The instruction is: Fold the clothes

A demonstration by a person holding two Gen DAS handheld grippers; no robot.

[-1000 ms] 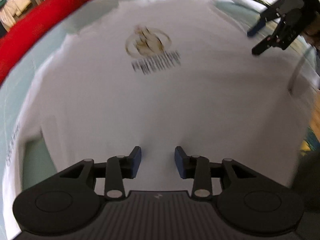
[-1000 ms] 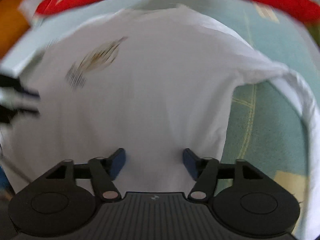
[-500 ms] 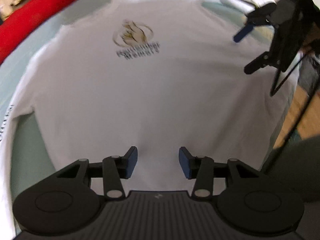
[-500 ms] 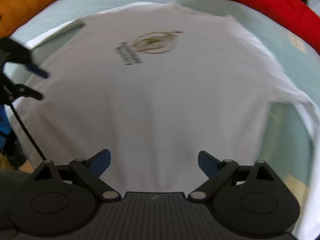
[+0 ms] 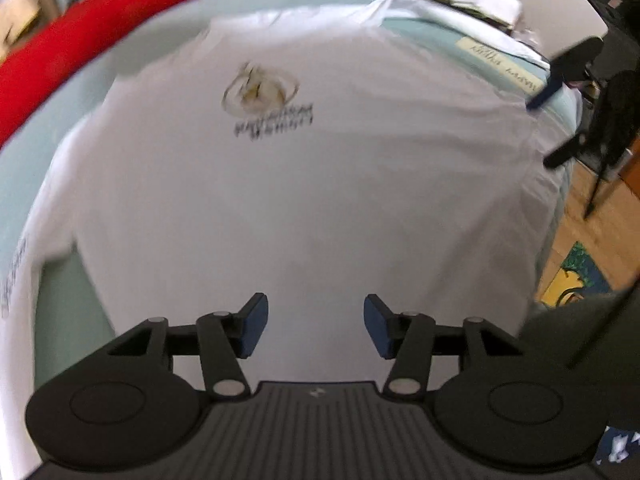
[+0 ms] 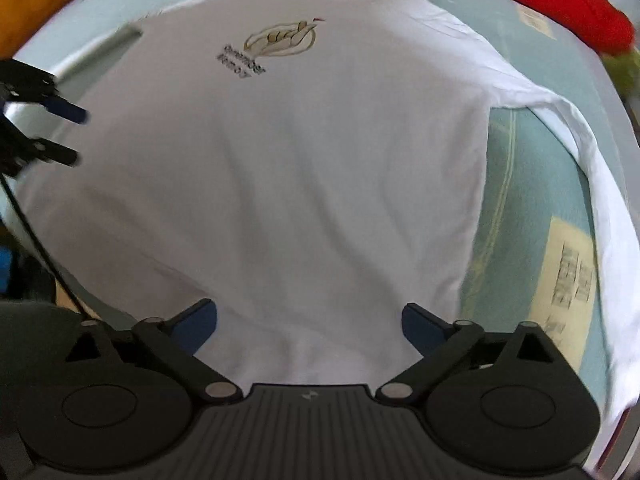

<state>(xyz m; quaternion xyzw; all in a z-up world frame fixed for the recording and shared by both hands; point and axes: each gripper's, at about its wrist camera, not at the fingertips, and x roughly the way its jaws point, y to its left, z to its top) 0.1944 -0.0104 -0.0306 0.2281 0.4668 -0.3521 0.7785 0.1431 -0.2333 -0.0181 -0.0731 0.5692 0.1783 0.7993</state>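
White T-shirt (image 5: 304,200) lies spread flat on the pale green bed cover (image 6: 516,208), printed logo (image 5: 264,100) facing up, and that shirt is your landmark. Your left hand-held gripper (image 5: 315,326) hangs over the shirt's hem end, its 2 blue-padded fingers parted with only cloth showing through the gap, gripping nothing. Your right hand-held gripper (image 6: 309,326) also sits over the hem end, spread wider than the left, nothing between its fingers either. In the left view the right hand-held gripper shows at the shirt's right edge (image 5: 560,120); in the right view the left one shows at the shirt's left edge (image 6: 48,128). 1 sleeve (image 6: 592,168) trails off the shirt's right side across the cover. Red blanket (image 5: 60,52) runs beyond the shirt's collar end. Wood floor (image 5: 592,200) shows past the shirt's right edge. Logo text is too blurred to read.
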